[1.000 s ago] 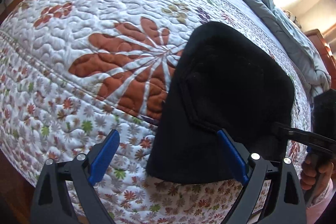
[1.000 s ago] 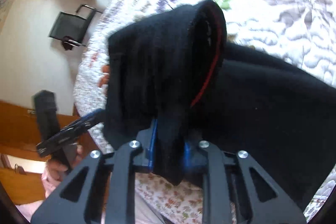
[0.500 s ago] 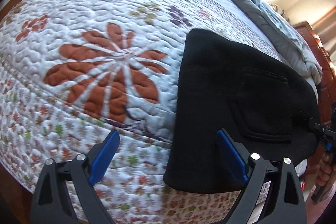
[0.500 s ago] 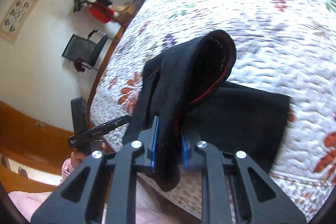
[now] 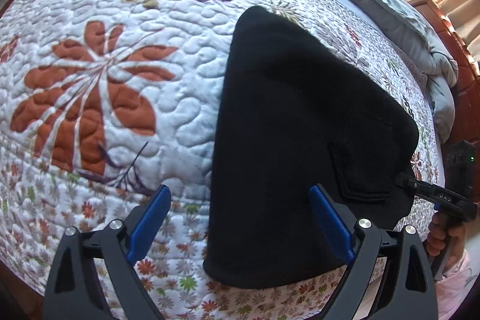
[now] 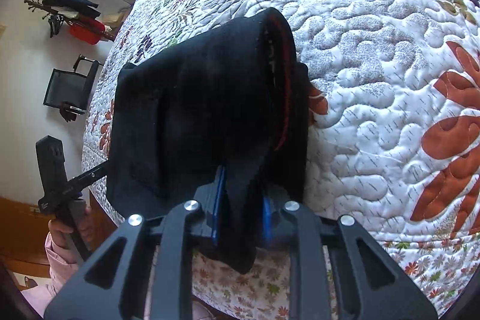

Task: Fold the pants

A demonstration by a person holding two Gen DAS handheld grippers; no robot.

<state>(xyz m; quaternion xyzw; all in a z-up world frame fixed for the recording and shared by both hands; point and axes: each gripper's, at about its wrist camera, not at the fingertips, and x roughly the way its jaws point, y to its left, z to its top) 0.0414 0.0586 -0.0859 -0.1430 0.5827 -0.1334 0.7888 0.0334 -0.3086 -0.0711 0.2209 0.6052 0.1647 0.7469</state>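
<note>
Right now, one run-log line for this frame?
phase: mid-fold | left gripper: open, empty | right gripper: shut on black pants, edge lifted | surface: floral quilt

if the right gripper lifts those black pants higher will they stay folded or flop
Probably flop: the black fleece pants already drape limply over the shut right gripper. The thick cloth looks soft and bulky, likely light. Against the floral quilted bedspread, the fuzzy fabric should cling rather than slide.
</note>
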